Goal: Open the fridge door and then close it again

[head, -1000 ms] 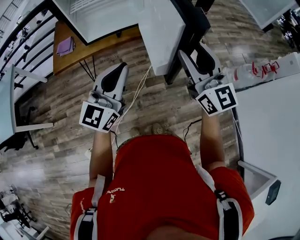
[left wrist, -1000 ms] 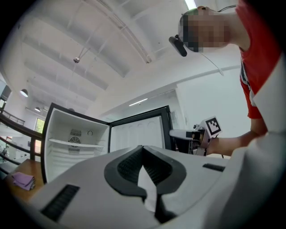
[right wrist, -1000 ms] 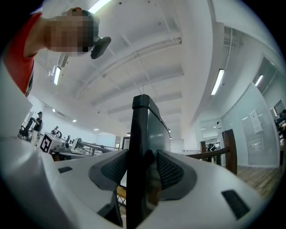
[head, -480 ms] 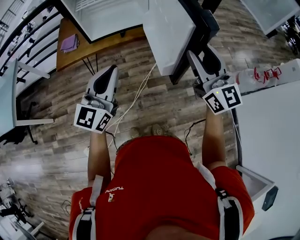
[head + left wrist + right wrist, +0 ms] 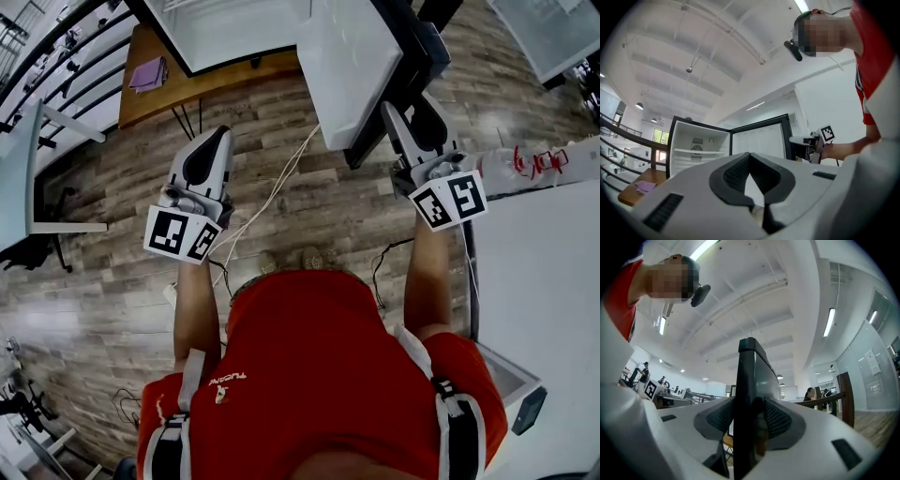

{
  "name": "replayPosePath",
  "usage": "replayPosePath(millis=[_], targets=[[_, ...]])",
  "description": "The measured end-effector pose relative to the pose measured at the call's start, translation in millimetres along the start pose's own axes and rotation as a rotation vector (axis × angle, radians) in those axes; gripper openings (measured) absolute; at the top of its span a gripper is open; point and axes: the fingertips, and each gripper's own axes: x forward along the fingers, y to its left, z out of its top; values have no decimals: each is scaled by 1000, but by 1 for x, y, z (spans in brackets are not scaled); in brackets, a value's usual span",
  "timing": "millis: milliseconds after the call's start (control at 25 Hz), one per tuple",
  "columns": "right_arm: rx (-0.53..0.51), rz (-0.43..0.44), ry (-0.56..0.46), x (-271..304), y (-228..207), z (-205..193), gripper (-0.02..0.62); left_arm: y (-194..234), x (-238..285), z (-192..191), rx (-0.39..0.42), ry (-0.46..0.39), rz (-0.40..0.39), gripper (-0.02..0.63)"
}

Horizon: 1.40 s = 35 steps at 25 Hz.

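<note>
The left hand-held gripper (image 5: 750, 161) is being held at 6 o'clock, with its jaws pressed together and nothing lying between them. Beyond it the fridge (image 5: 696, 150) is being shown open, its white inside and one shelf facing the camera at 9 o'clock. The fridge door (image 5: 759, 139) is standing swung wide, near the middle. At 3 o'clock the right hand-held gripper (image 5: 801, 139) is being held at the door's free edge. Its jaws are being closed with that edge between them, and its marker cube (image 5: 827, 133) is being carried above a forearm (image 5: 846, 149). A red shirt (image 5: 874, 75) is being worn at 2 o'clock. A purple item (image 5: 645, 186) is lying on a wooden surface (image 5: 628, 197) at 8 o'clock.
</note>
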Motion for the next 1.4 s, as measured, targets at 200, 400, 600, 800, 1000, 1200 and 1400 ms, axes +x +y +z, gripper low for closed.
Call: replayPosePath(millis=[200,400,600,800,1000,1200,1400], targets=[[-18,20,-3,1,4,0,207,-6,4,2,-4,-11,16,9],[-26,56,-10,8,14,-1,207,-15,11,4,-6,-23,22,9],[-30,100,-25,15,30,-2,218,-22,15,3,-1,-20,38,9],[-43,162,-37,24,51,-3,224,-26,12,3,6,-19,75,9],[-32,235,-35,36,77,-12,224,-26,1,0,12,-15,107,9],[-46,288,-6,58,107,-27,222,-8,-12,-1,12,-27,140,9],[-56,324,-3,86,130,-33,224,20,-16,2,9,-42,146,9]])
